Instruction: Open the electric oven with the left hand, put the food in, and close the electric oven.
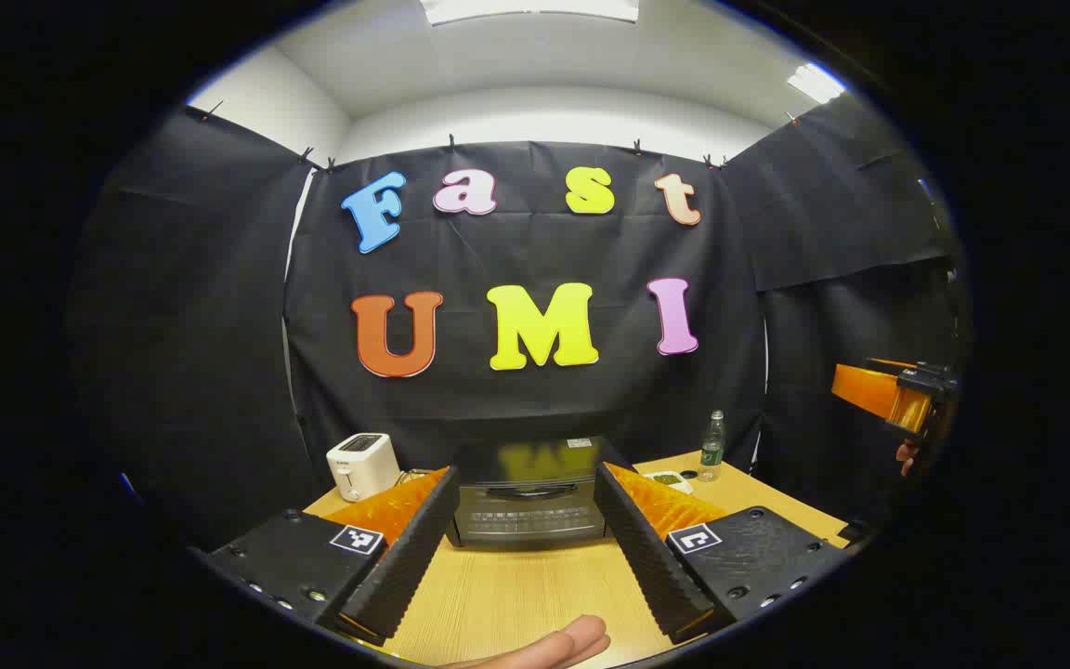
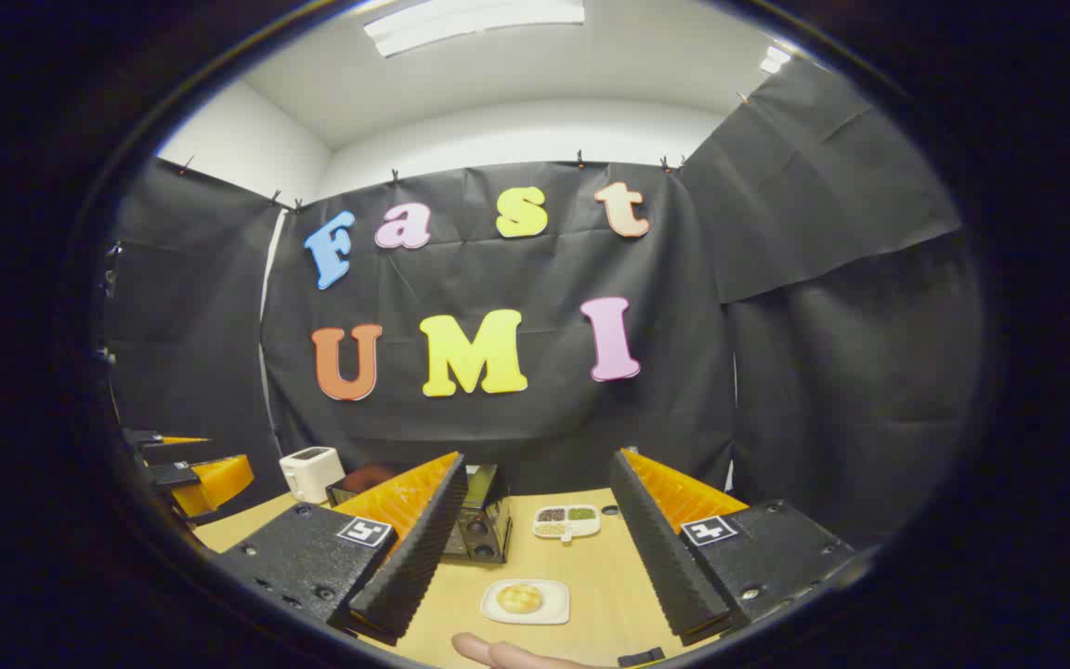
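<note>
The oven (image 1: 529,503) is seen shut, far on the table (image 1: 507,595), and the bun (image 2: 520,597) is near on its plate (image 2: 498,613). Both the left gripper (image 1: 526,595) and right gripper (image 2: 535,595) are held wide and empty. The handle could be missed, or the bun could be squashed if squeezed hard.
</note>
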Motion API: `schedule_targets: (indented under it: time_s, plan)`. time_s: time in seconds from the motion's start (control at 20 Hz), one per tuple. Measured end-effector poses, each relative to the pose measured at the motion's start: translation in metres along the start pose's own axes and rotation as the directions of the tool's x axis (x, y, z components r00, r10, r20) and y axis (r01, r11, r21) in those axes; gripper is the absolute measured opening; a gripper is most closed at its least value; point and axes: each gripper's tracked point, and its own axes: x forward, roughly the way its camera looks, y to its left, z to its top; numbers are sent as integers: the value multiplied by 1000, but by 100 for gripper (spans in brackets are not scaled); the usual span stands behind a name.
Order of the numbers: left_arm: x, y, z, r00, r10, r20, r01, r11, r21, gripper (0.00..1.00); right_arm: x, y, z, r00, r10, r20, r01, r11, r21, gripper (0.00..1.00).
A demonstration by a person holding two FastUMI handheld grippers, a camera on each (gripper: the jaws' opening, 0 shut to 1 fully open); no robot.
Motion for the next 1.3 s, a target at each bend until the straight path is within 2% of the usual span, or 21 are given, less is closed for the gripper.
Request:
schedule_targets:
  time_s: [0.15, 0.2, 0.4, 0.55, 0.75, 1.0, 1.05, 1.25, 1.3]
  plan:
    - [7, 2, -6, 1000, -2, -11, 2, 1000, -13, 100, -6, -2, 1, 1000, 0, 19, 1, 1000, -16, 97]
    - [9, 2, -9, 1000, -2, -19, 2, 1000, -19, 95, -8, -2, 0, 1000, 8, 22, -8, 1000, -14, 97]
    - [19, 2, -21, 999, 3, -55, -4, 1000, -21, 96, -12, -17, 0, 1000, -9, 29, 9, 1000, 3, 97]
    - [20, -4, -23, 998, -16, -61, 14, 1000, -21, 95, -16, -19, 5, 999, -12, 49, 13, 1000, -25, 97]
    - [27, -1, -17, 1000, -9, -30, 9, 1000, -17, 95, -19, -17, 9, 997, -12, 70, 15, 999, -42, 97]
    - [76, -3, -27, 996, -77, -39, 74, 994, -81, 100, -21, -17, 2, 997, 14, 70, -15, 1000, 11, 97]
    - [89, 2, -30, 996, -73, -44, 69, 994, -82, 95, -20, -20, 2, 997, 11, 77, -12, 1000, 15, 97]
    - [151, 17, -57, 992, -59, -111, 50, 995, -82, 95, -21, -26, -2, 996, 6, 92, -7, 1000, 13, 97]
    - [165, 20, -66, 990, -52, -132, 42, 996, -78, 91, -22, -26, -2, 995, 12, 98, -14, 1000, 18, 97]
